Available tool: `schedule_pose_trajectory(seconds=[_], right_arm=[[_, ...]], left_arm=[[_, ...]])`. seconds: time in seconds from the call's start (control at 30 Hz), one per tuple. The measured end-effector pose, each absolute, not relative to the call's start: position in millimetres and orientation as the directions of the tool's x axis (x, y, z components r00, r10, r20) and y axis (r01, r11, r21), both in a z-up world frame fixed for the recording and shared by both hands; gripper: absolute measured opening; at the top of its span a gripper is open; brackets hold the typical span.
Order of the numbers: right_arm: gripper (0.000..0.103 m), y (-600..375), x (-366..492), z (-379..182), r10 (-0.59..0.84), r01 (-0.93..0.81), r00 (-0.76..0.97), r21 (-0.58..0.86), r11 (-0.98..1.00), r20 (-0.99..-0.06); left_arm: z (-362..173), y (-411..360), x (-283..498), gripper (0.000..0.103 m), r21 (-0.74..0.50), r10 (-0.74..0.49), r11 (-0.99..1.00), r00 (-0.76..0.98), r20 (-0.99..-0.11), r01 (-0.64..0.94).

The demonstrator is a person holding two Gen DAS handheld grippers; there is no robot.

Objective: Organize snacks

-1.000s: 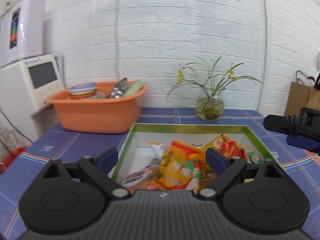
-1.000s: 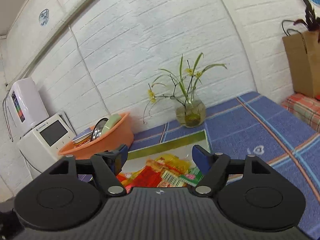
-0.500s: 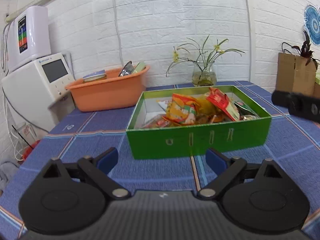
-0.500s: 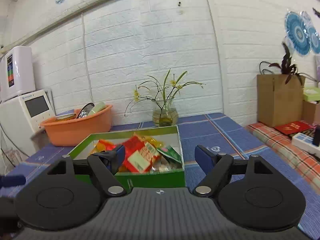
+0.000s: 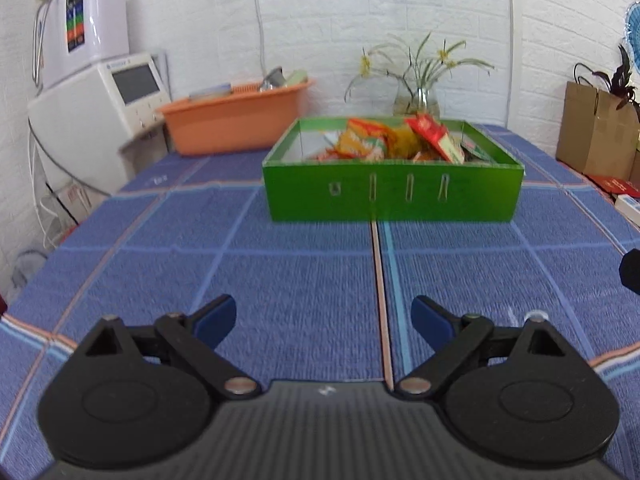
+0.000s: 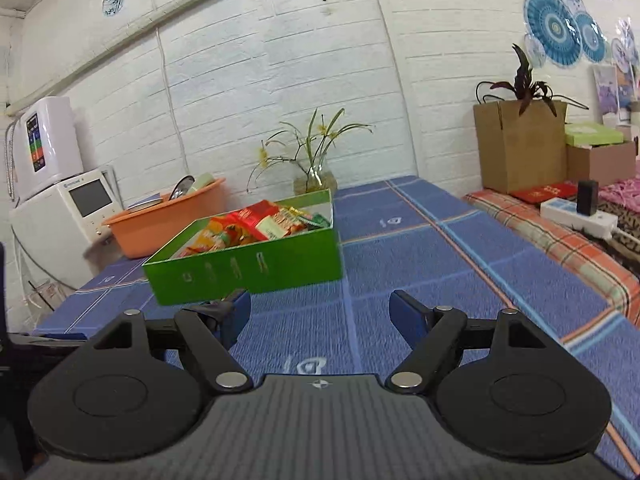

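Standing well back from the green box [image 5: 392,196], the left gripper [image 5: 323,318] and right gripper [image 6: 320,312] both hang wide open and empty. Risk: the snack packets [image 5: 394,140] are heaped loosely above the rim, so a careless reach could spill them onto the blue surface [image 5: 304,276]. Packets look crinkled, glossy, red and orange.
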State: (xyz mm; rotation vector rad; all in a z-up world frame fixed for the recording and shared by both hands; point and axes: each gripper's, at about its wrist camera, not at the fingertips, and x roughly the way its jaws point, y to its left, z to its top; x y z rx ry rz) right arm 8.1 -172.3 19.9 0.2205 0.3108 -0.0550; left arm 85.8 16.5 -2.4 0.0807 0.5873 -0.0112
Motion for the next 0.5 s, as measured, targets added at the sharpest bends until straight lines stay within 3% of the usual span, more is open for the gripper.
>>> schedule_pose_trajectory(seconds=[0.17, 0.5], right_arm=[[0.103, -157, 2, 11, -0.056, 0.103, 0.944, 0.129, 0.986, -0.326], [0.103, -160, 0, 8, -0.068, 0.122, 0.939, 0.14, 0.983, -0.338]], left_arm=[[-8, 12, 74, 0.093, 0.136, 0.046, 0.99, 0.84, -0.54, 0.033], [-4, 7, 67, 0.093, 0.134, 0.024, 0.989, 0.849, -0.528, 0.055]])
